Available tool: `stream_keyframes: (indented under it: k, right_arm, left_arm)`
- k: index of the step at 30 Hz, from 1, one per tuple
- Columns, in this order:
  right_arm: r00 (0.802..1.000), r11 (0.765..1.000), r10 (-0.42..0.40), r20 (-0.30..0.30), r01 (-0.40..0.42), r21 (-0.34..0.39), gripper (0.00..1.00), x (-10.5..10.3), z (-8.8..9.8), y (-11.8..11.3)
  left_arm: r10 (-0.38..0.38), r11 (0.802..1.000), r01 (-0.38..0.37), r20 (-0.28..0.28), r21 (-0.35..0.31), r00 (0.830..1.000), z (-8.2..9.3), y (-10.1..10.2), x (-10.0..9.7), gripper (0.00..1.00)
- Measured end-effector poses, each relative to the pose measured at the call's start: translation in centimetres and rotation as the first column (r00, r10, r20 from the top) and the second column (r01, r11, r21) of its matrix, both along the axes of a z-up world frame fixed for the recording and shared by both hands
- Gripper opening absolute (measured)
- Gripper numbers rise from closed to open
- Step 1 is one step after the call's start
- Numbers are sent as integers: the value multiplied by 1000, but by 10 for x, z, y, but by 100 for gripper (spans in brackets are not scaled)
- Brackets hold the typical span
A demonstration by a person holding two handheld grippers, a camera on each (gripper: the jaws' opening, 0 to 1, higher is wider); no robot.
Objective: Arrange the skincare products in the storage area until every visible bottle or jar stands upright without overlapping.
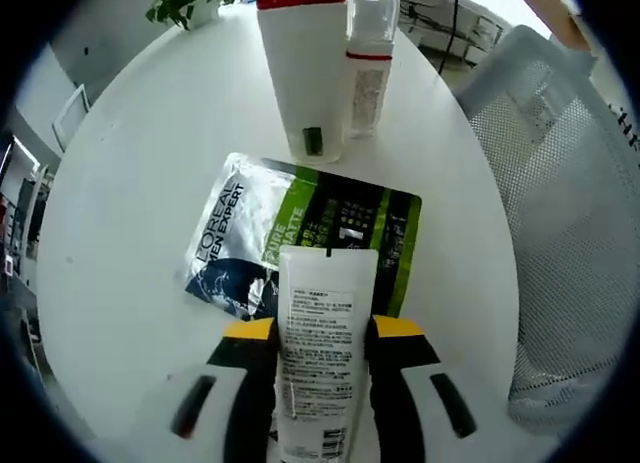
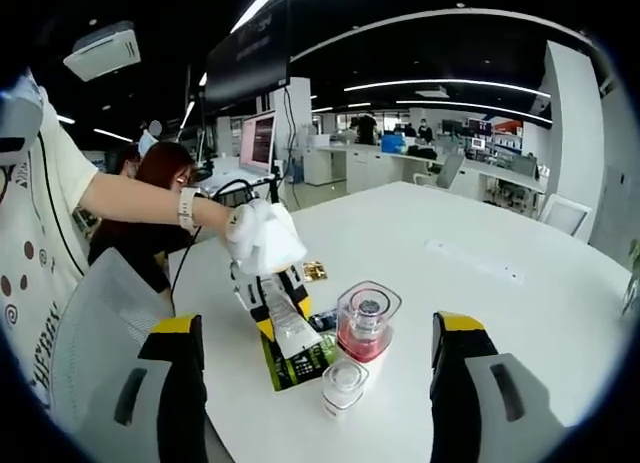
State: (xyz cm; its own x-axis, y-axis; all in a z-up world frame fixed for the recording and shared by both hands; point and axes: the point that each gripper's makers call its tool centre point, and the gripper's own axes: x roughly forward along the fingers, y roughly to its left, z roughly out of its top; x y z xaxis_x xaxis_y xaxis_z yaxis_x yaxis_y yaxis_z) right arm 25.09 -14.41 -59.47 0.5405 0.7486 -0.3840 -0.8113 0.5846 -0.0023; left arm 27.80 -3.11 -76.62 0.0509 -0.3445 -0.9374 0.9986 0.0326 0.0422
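My left gripper (image 1: 318,333) is shut on a white tube (image 1: 318,355) with small print, held above a green, black and silver L'Oreal Men Expert sachet (image 1: 300,243) lying flat on the white round table (image 1: 130,183). Beyond the sachet stand a white bottle with a red cap (image 1: 303,73) and a slimmer clear-capped bottle (image 1: 368,63), both upright and close together. In the right gripper view, my right gripper (image 2: 318,383) stands open and high above the red-capped bottle (image 2: 366,323) and clear-capped bottle (image 2: 344,383). The left gripper (image 2: 275,308) holds the tube (image 2: 288,328) over the sachet (image 2: 300,358).
A white mesh chair (image 1: 560,213) stands at the table's right edge. A potted plant (image 1: 190,3) sits at the far edge. A person's arm and white glove (image 2: 262,238) hold the left gripper. Another mesh chair (image 2: 90,333), desks and monitors lie behind.
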Motion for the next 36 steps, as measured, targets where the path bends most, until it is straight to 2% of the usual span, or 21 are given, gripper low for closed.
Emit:
stream_keyframes:
  k: [12, 18, 22, 24, 29, 34, 36]
  right_arm:
    - [999, 999, -21, 30, 20, 26, 92, -7, 11, -2]
    - [999, 999, -29, 40, 28, 20, 90, -13, 10, 0]
    - [995, 998, -56, 79, 55, 17, 85, -15, 15, -2]
    - [993, 998, -62, 102, 64, -12, 84, -15, 15, -5]
    - [994, 999, -43, 103, 41, 21, 77, -26, 27, 0]
    - [994, 999, -33, 109, 33, 9, 70, -30, 27, 3]
    - [993, 1000, -13, 113, 12, 17, 71, -33, 29, 7]
  left_arm:
    - [27, 995, -22, 49, -94, 998, 3, 2, -1, 29]
    - [34, 991, -23, 80, -132, 996, 4, 3, -3, 28]
    - [13, 990, -1, 82, -138, 997, 5, 3, -8, 28]
    - [7, 990, 6, 88, -141, 996, 6, 3, -10, 28]
    - [20, 985, 1, 118, -174, 993, 12, 4, -9, 28]
    - [40, 978, -9, 145, -210, 989, 17, 6, -9, 28]
    - [50, 974, -16, 147, -226, 988, 20, 6, -10, 28]
